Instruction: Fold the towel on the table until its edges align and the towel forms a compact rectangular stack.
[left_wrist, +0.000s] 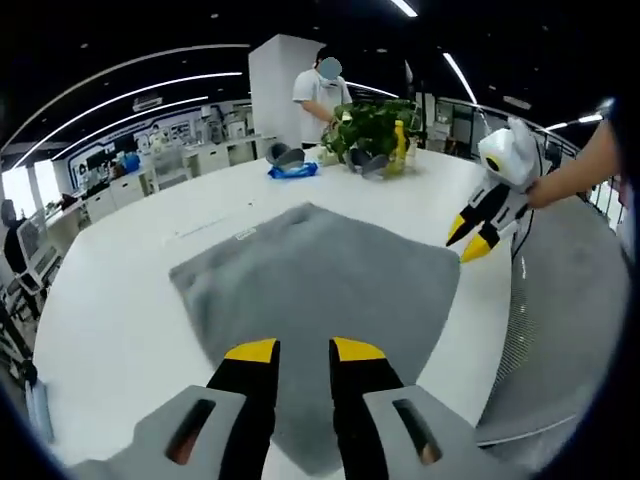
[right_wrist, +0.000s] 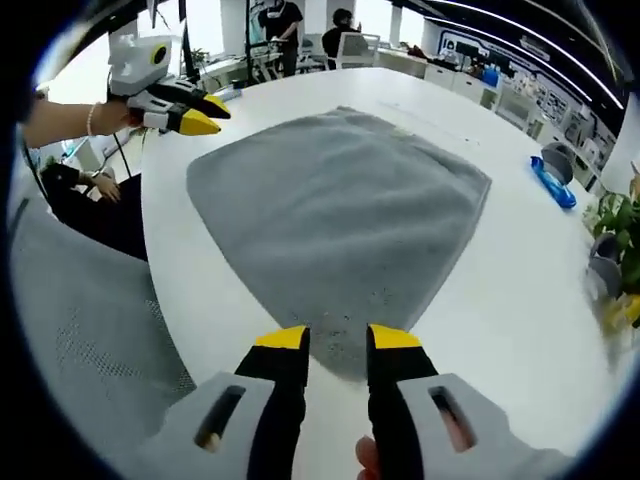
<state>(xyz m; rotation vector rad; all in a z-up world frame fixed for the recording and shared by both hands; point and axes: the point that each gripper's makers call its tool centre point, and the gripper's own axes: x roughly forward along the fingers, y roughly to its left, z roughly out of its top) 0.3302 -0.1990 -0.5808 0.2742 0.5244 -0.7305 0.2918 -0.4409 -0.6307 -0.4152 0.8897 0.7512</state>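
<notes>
A grey towel (left_wrist: 320, 285) lies spread flat on the white round table (left_wrist: 120, 300), with one corner pointing toward each gripper. My left gripper (left_wrist: 304, 350) hovers over the towel's near part, jaws apart, nothing pinched between them. My right gripper (left_wrist: 468, 238), held by a hand, comes in from the right just off the towel's right corner, its yellow tips slightly apart. In the right gripper view the towel (right_wrist: 340, 200) stretches away from my right gripper (right_wrist: 338, 340), which stands open at its near corner. The left gripper (right_wrist: 190, 112) hangs by the towel's far-left corner.
A potted plant (left_wrist: 372, 125), a yellow bottle (left_wrist: 400, 145) and a blue cloth (left_wrist: 293, 171) sit at the table's far side, where a person (left_wrist: 322, 95) stands. A grey mesh chair (left_wrist: 570, 330) is beside the table edge. A blue object (right_wrist: 552, 180) lies right of the towel.
</notes>
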